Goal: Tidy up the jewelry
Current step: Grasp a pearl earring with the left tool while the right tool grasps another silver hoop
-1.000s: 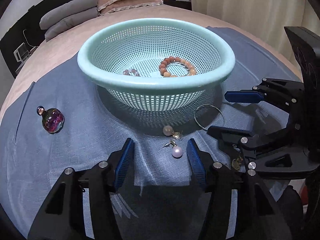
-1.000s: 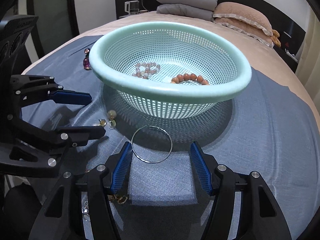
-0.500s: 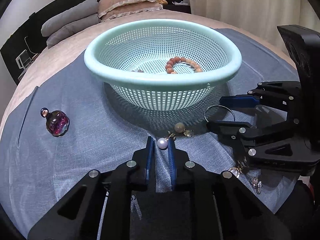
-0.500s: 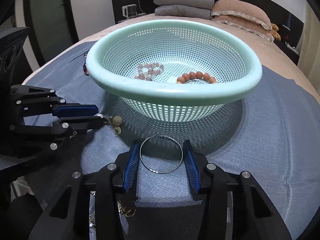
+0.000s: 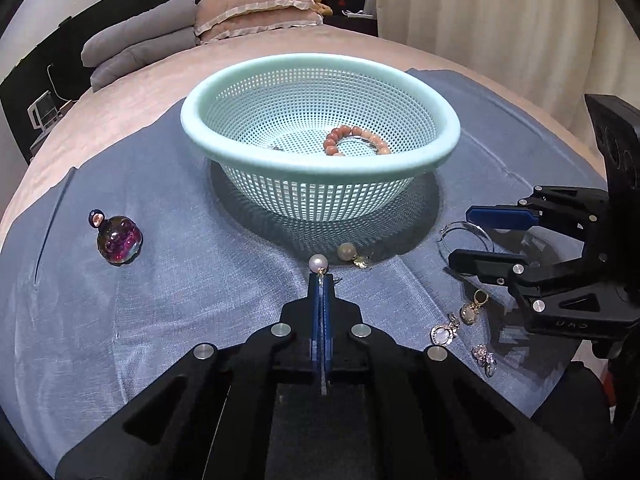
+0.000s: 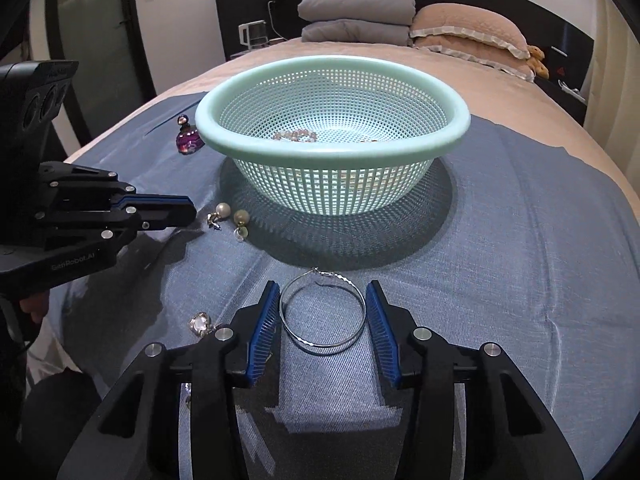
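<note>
Left wrist view: basket (image 5: 320,168) near rim is hiding most of the pale bracelet; only a sliver is showing beside the orange bead bracelet (image 5: 354,142). Pearl earring (image 5: 319,263) hook is disappearing between the pressed-together fingers (image 5: 316,300) of the left gripper (image 5: 321,280).

Right wrist view: rim is cutting off the lower part of the pale bead bracelet (image 6: 295,136); the orange one is showing only as specks. Small crystal piece (image 6: 200,323) by the right gripper (image 6: 323,318) is partly lying behind it, possibly an earring.

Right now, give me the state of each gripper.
Left gripper: closed, pinching the pearl earring by its hook.
Right gripper: open, fingers either side of the silver hoop, holding nothing.
</note>
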Action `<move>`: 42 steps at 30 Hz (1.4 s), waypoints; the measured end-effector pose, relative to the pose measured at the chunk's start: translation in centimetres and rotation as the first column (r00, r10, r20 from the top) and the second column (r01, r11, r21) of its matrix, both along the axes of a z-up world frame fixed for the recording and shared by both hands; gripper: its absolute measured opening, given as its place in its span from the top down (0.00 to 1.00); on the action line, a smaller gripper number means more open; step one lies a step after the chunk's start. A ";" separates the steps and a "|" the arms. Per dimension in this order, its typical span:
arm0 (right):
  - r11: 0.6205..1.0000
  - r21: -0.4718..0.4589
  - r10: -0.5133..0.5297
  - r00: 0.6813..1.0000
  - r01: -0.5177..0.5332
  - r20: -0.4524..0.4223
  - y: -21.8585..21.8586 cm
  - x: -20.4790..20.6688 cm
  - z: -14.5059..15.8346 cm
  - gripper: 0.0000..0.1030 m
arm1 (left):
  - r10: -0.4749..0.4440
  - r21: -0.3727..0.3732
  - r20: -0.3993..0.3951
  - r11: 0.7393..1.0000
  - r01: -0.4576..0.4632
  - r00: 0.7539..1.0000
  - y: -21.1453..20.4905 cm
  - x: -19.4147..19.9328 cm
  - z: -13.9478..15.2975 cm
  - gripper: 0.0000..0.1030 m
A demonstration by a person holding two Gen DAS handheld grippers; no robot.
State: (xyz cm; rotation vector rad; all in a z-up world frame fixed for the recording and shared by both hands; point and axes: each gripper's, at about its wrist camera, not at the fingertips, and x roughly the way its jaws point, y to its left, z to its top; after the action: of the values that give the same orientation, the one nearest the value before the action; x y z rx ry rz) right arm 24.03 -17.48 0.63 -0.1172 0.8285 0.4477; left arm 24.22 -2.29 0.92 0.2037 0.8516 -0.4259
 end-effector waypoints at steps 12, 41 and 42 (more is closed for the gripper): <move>1.000 0.015 0.001 1.000 -0.001 -0.013 -0.6 0.1 -1.0 0.59 | 0.014 0.039 -0.041 0.999 -0.012 0.999 -1.0 2.1 -1.5 0.90; 1.000 0.028 -0.010 1.000 0.010 0.001 -1.5 -0.9 -1.2 0.59 | 0.063 -0.079 -0.067 0.995 -0.068 0.996 -0.6 3.2 -2.2 0.62; 1.000 0.030 -0.009 1.000 0.009 0.001 -1.5 -0.9 -1.2 0.59 | 0.055 -0.076 -0.060 0.995 -0.060 0.997 -0.6 3.2 -2.3 0.64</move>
State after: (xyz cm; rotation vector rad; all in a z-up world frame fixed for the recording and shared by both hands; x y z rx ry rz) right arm 23.11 -19.03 -0.57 -0.0864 0.8205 0.4515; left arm 27.37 -2.93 -1.40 0.0952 0.8939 -0.4120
